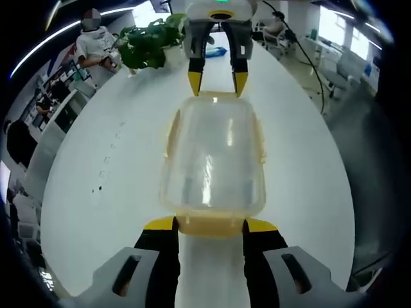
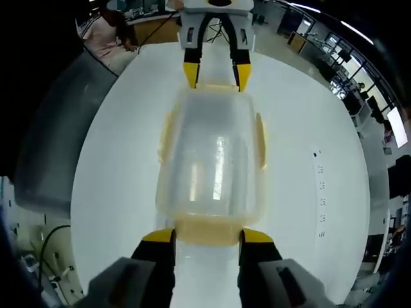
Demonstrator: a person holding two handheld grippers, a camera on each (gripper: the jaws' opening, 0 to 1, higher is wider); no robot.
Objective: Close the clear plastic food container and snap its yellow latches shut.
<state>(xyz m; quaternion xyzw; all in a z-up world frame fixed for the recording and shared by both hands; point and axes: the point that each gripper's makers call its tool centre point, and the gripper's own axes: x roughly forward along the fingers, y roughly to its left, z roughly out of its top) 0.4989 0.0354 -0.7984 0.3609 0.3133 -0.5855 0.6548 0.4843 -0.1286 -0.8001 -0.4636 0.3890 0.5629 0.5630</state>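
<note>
A clear plastic container (image 1: 215, 154) with its lid on lies lengthwise on the white table (image 1: 96, 192). My left gripper (image 1: 210, 224) is open, its yellow tips on either side of the near yellow end latch (image 1: 210, 228). At the far end my right gripper (image 1: 217, 82) straddles the opposite end latch in the same way. In the right gripper view, the container (image 2: 212, 160) again lies between the right gripper (image 2: 207, 236) and the left gripper (image 2: 217, 74). The yellow side latches (image 2: 260, 141) flare outward along both long sides.
A green potted plant (image 1: 148, 42) stands at the table's far edge, with a person (image 1: 96, 48) beside it. Another person (image 2: 106, 38) sits past the table in the right gripper view. Small dark marks (image 2: 321, 186) dot the tabletop to one side.
</note>
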